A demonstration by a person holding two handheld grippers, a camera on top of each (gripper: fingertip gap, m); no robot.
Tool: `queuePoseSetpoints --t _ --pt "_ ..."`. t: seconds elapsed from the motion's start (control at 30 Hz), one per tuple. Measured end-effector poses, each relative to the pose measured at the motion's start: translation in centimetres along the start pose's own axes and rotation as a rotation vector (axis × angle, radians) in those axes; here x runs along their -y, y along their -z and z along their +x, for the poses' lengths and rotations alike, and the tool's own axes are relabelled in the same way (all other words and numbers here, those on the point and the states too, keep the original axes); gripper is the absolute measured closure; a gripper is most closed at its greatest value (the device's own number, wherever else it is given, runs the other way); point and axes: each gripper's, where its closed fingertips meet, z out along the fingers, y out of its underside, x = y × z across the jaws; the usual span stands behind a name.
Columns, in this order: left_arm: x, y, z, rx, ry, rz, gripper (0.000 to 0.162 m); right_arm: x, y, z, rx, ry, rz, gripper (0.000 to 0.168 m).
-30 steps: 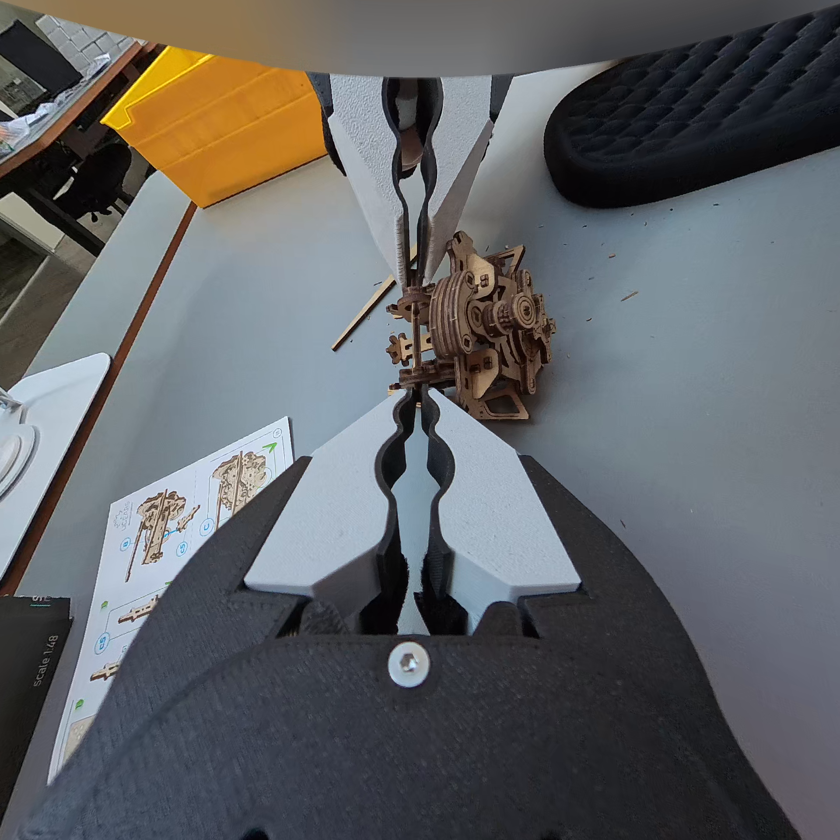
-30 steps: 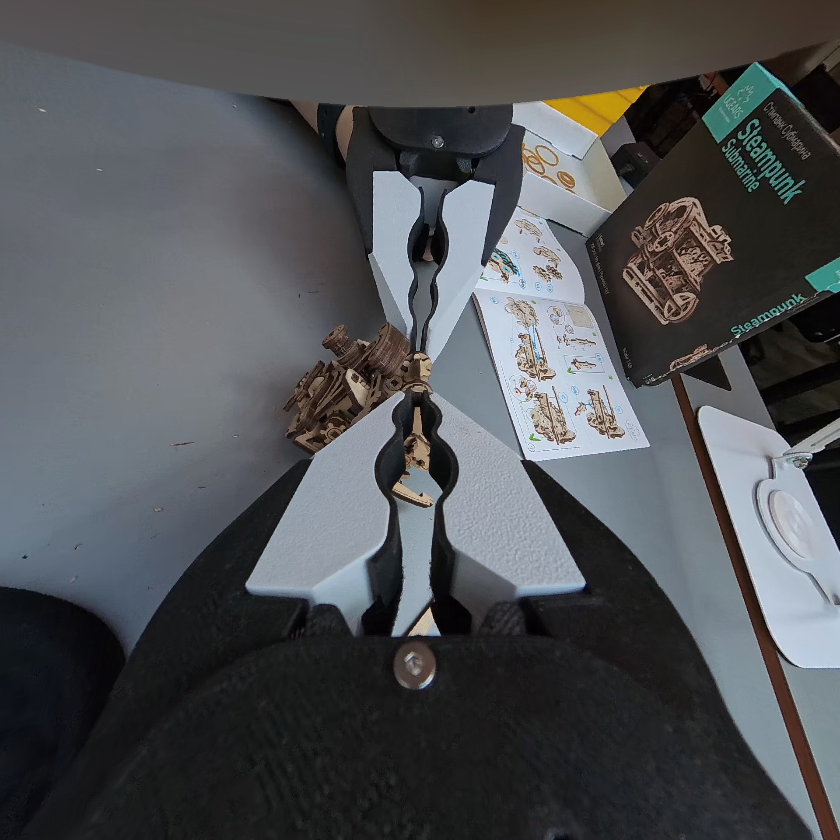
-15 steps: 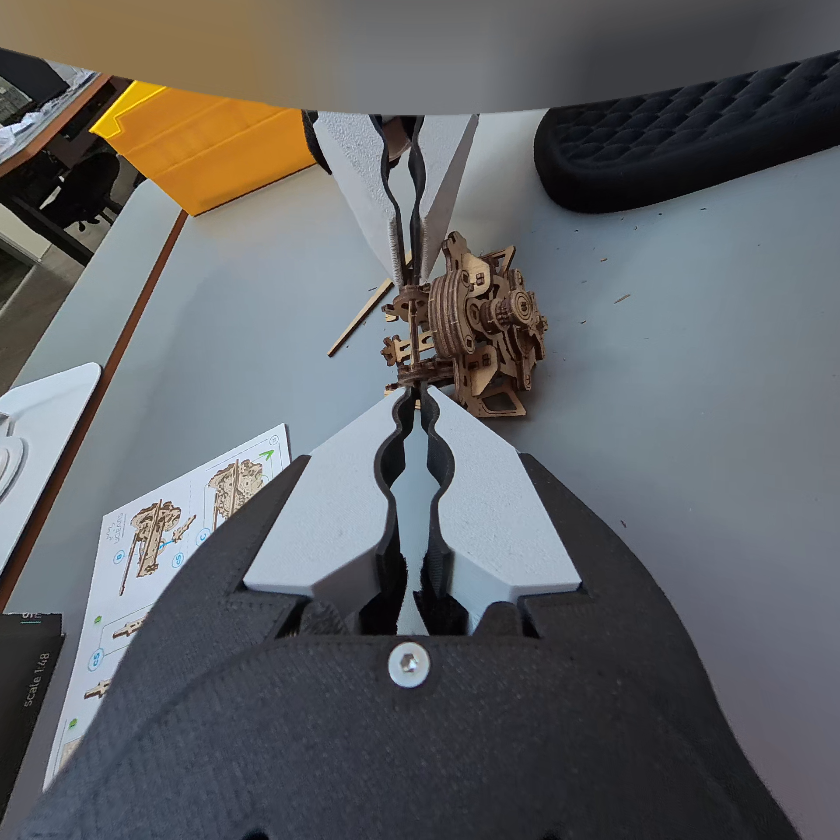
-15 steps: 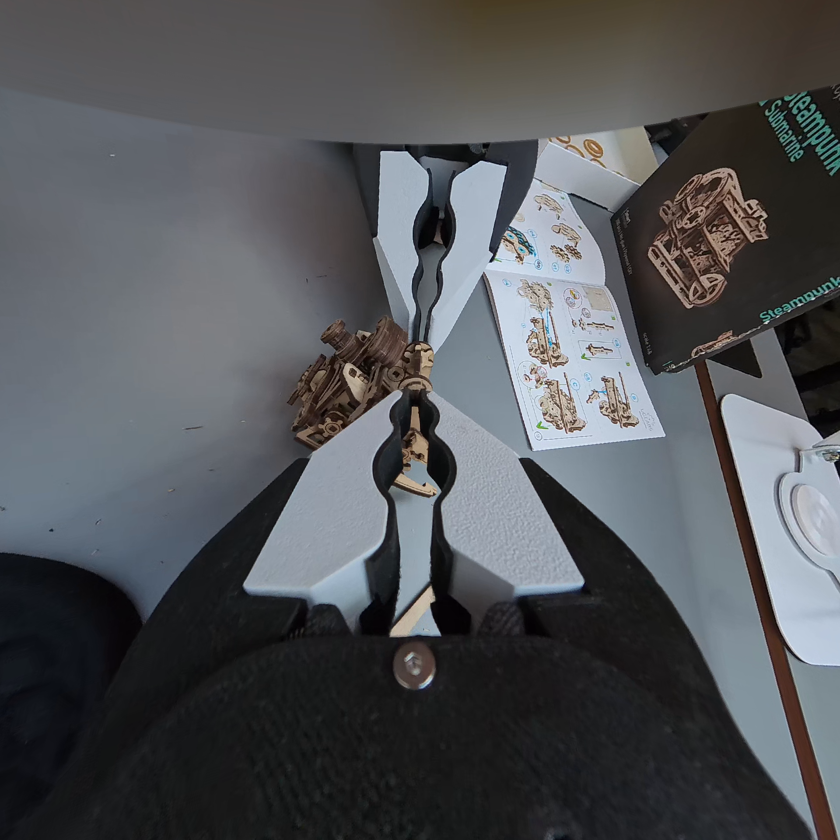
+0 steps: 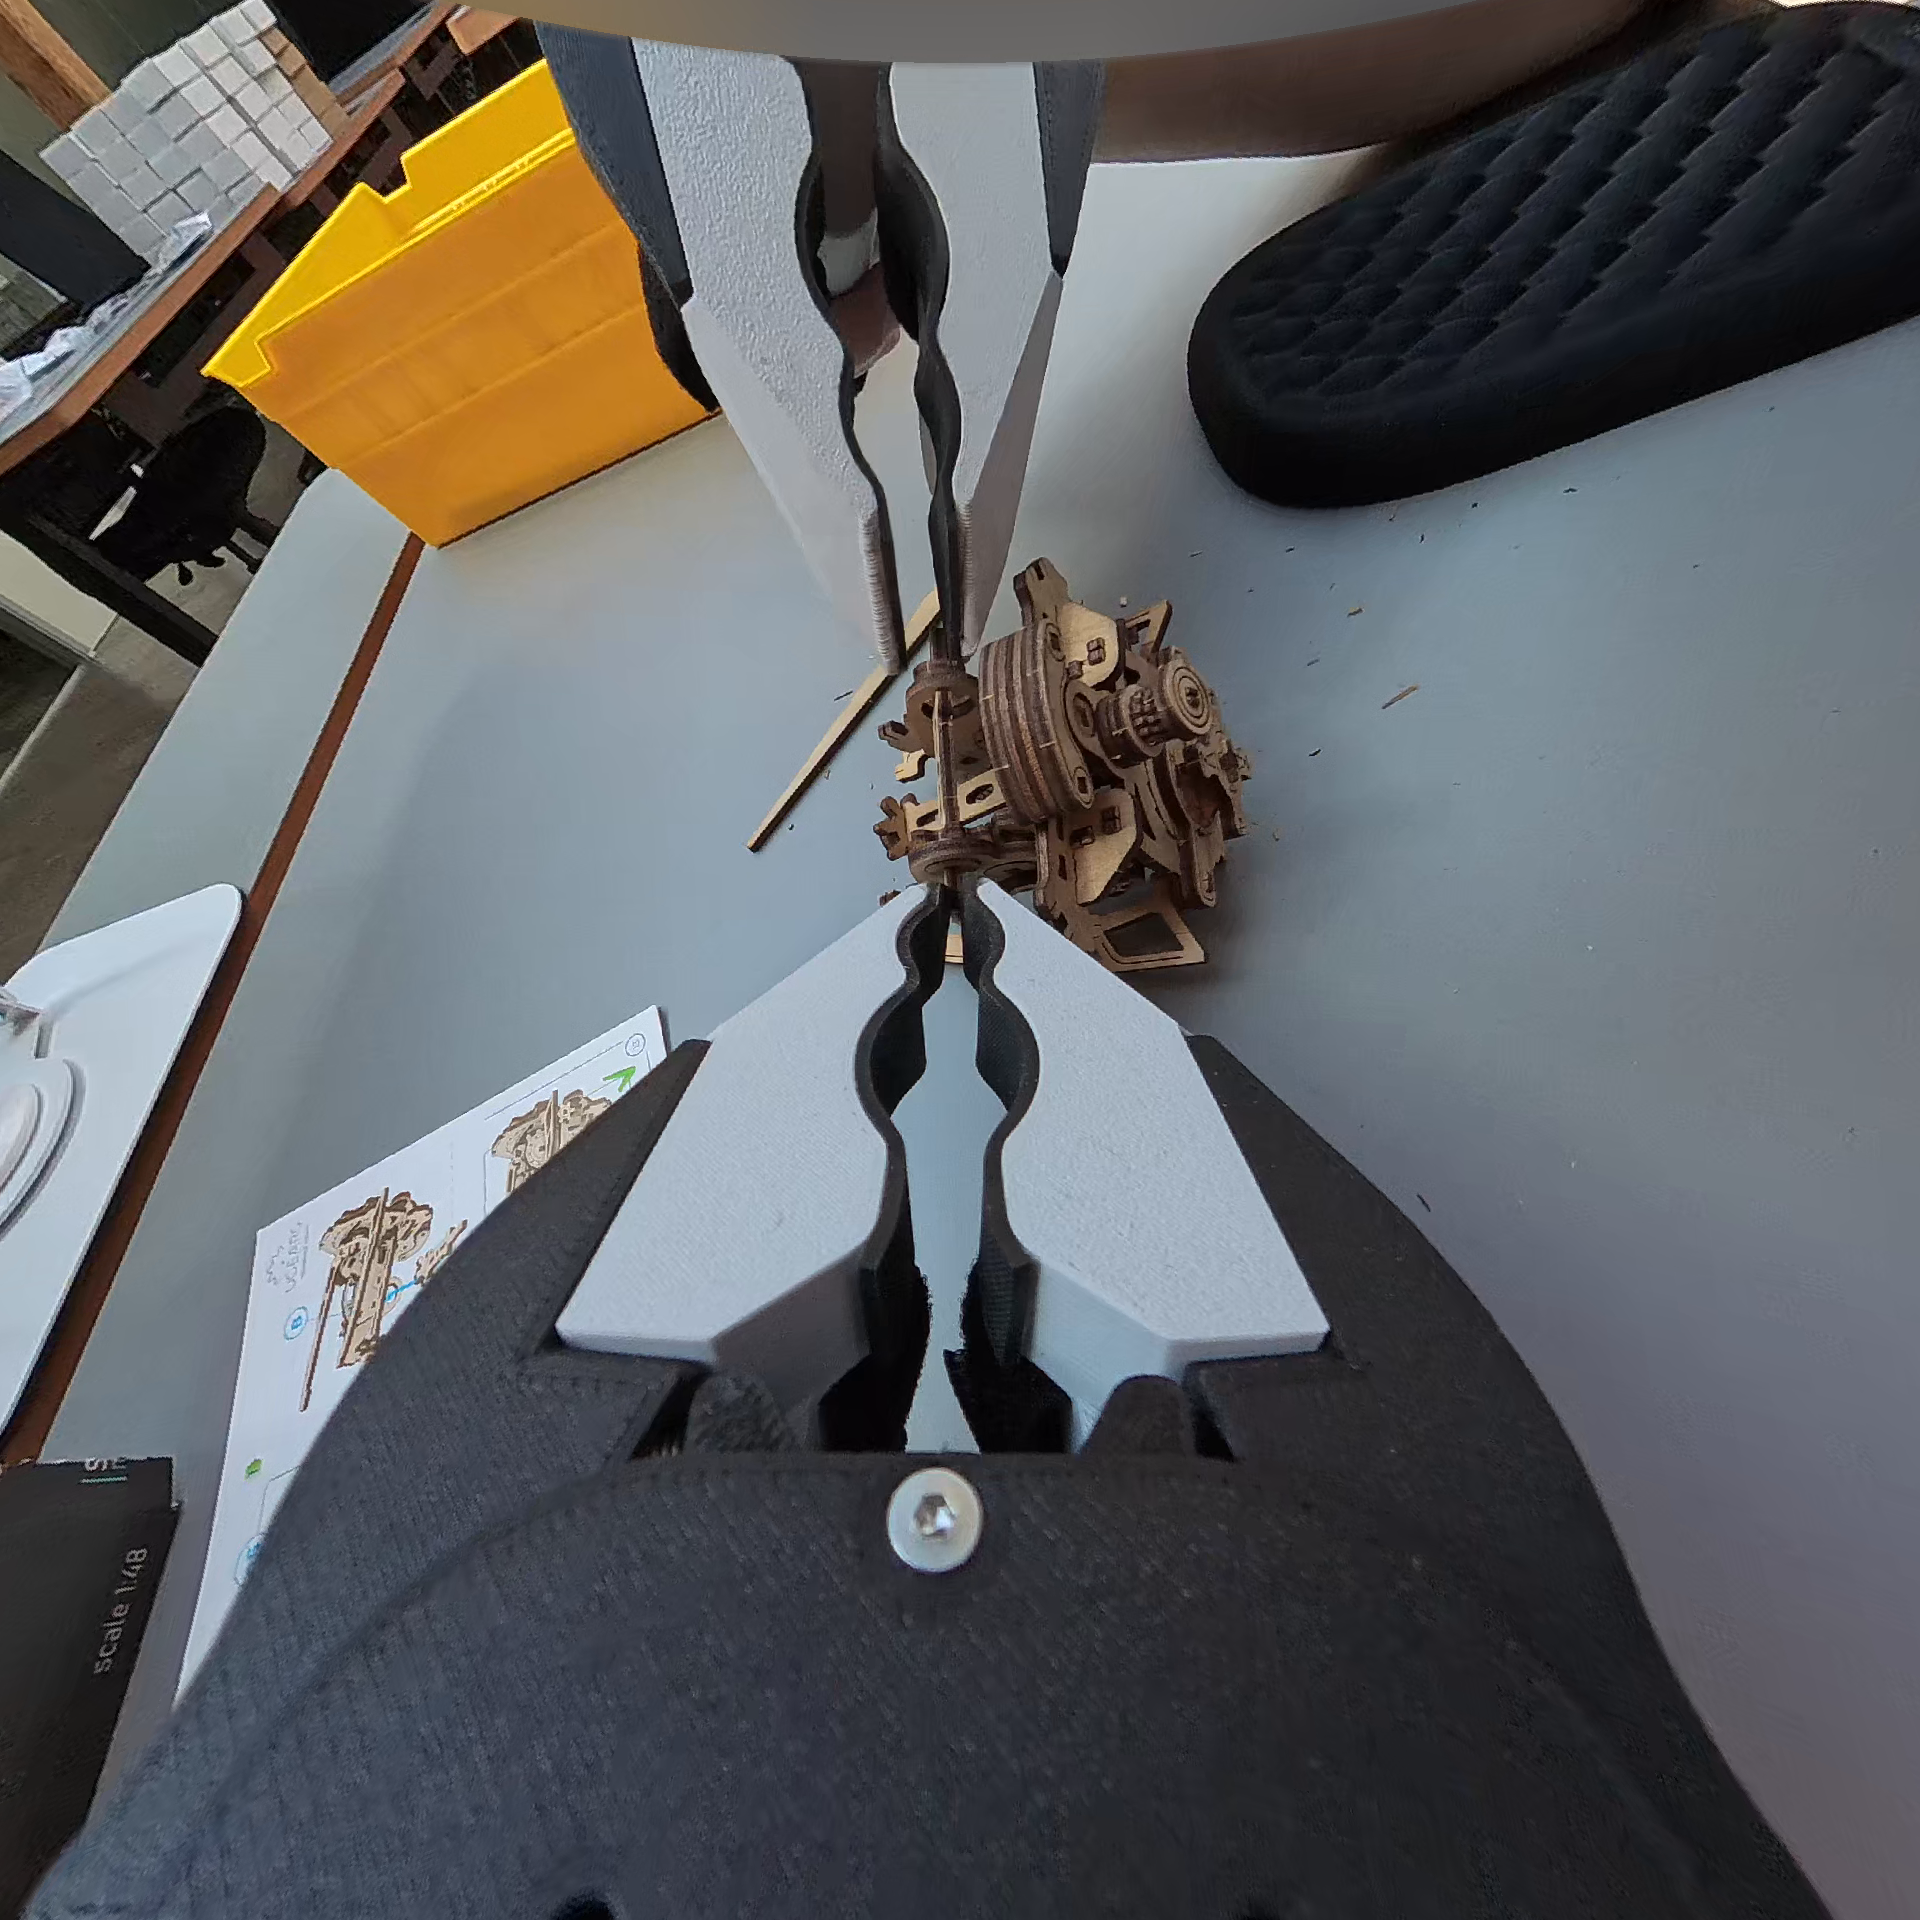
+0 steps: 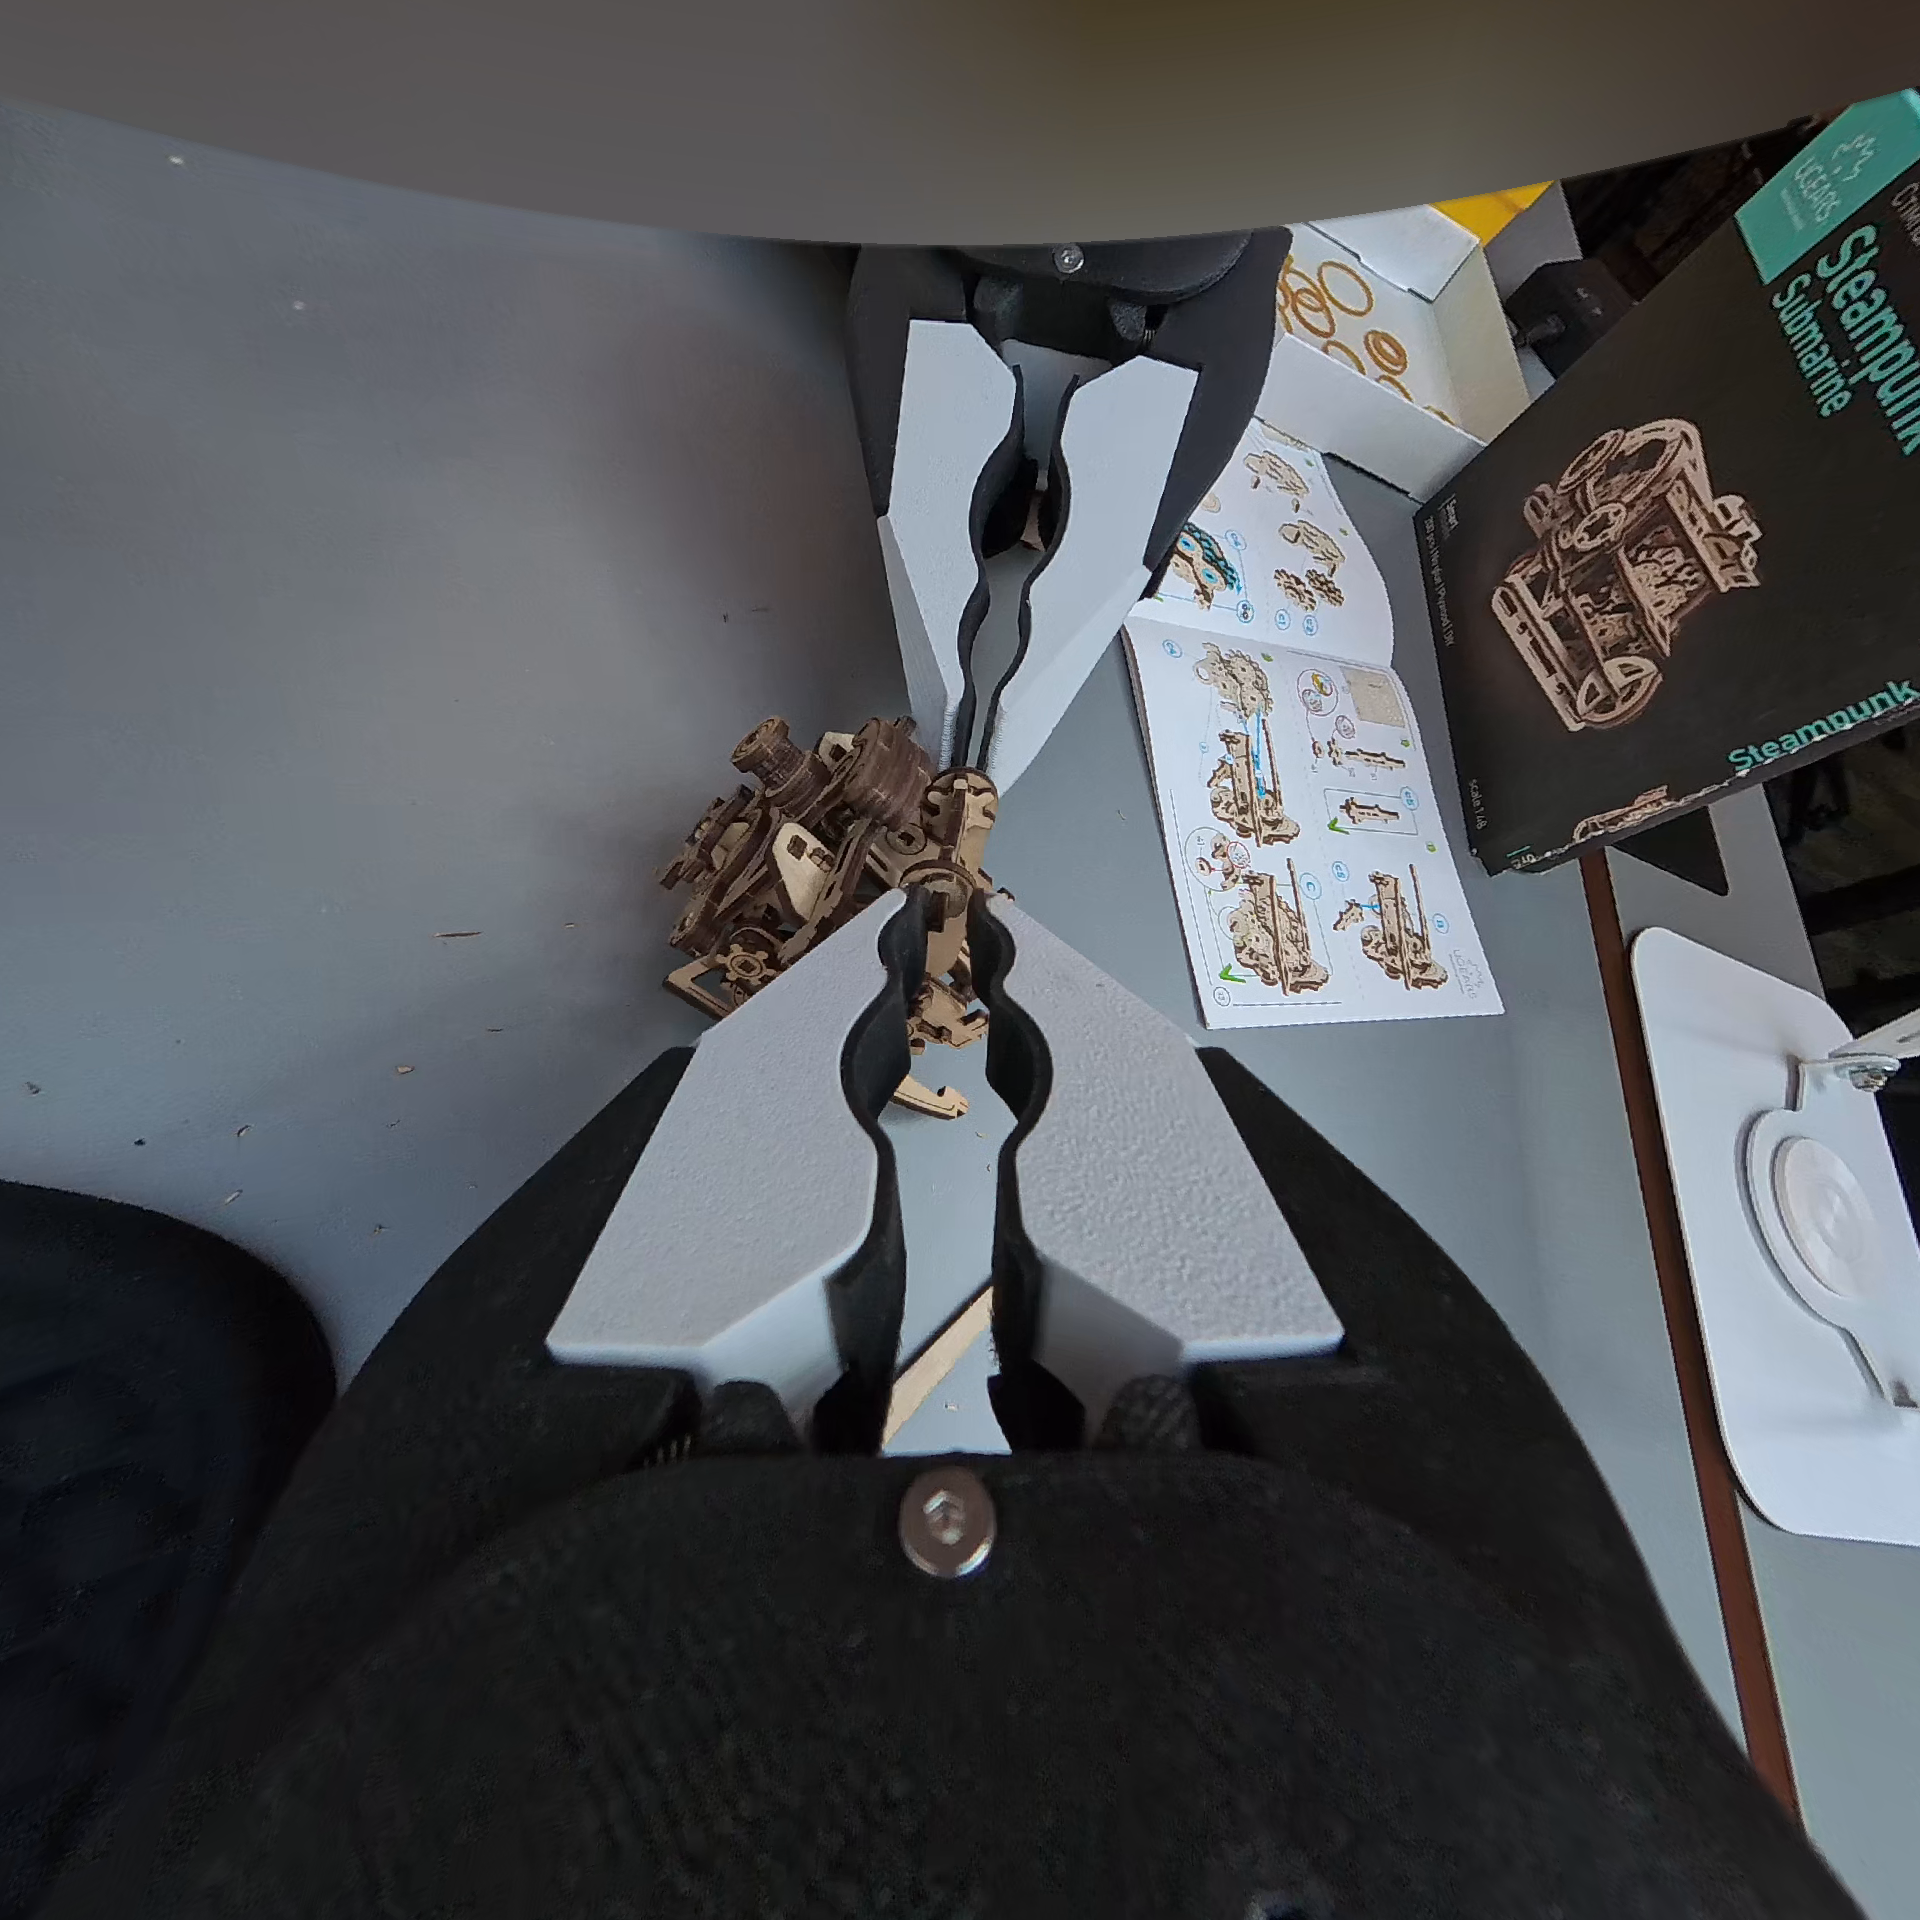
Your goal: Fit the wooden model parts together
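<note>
A small wooden axle part with little gears (image 5: 940, 774) is held just left of the larger wooden model (image 5: 1101, 769), which rests on the grey table (image 5: 1507, 1039). My left gripper (image 5: 945, 896) is shut on the part's near end. My right gripper (image 5: 930, 649) comes in from the far side and is shut on the other end. In the right wrist view, my right gripper (image 6: 943, 902) pinches the part (image 6: 956, 831), the left gripper (image 6: 974, 764) faces it, and the model (image 6: 800, 852) lies to the left. Whether the part touches the model is unclear.
A thin wooden stick (image 5: 831, 748) lies behind the part. A yellow bin (image 5: 468, 343) and a black cushion (image 5: 1558, 260) stand at the back. An instruction booklet (image 6: 1299, 779), a black kit box (image 6: 1662, 520), a white box (image 6: 1371, 343) and a white pad (image 6: 1787, 1195) lie on the right. The grippers' ends are close to 4 centimeters from one another.
Both grippers keep their hold on the small part. The two views have shifted and tilted a little; the opposite gripper looms larger in the left wrist view. The model has stayed put.
</note>
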Motion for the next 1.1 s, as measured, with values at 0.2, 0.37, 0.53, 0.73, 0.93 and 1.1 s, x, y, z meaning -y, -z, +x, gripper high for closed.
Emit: queuePoseSetpoints --t 0.2,0.37,0.53,0.73,0.93,1.1 --pt "0.0 0.0 0.1 -0.004 -0.003 -0.002 0.162 0.7 0.4 0.1 0.005 -0.017 0.068 0.167" --pt "-0.1 -0.1 0.2 -0.014 -0.003 -0.005 0.162 0.2 0.2 -0.2 0.02 -0.019 0.051 0.168" --pt "-0.2 -0.1 0.3 -0.018 -0.005 -0.013 0.162 -0.3 -0.3 -0.5 0.026 -0.005 0.025 0.168" --pt "-0.2 -0.1 0.3 -0.017 0.005 -0.005 0.162 -0.3 -0.1 -0.5 0.031 -0.022 0.046 0.168" --pt "-0.3 -0.1 0.3 -0.019 0.021 0.003 0.162 -0.3 -0.2 -0.6 0.03 -0.027 0.06 0.168" --pt "-0.3 -0.1 0.3 -0.016 0.021 0.005 0.162 -0.2 0.1 -0.5 0.033 -0.035 0.059 0.168"
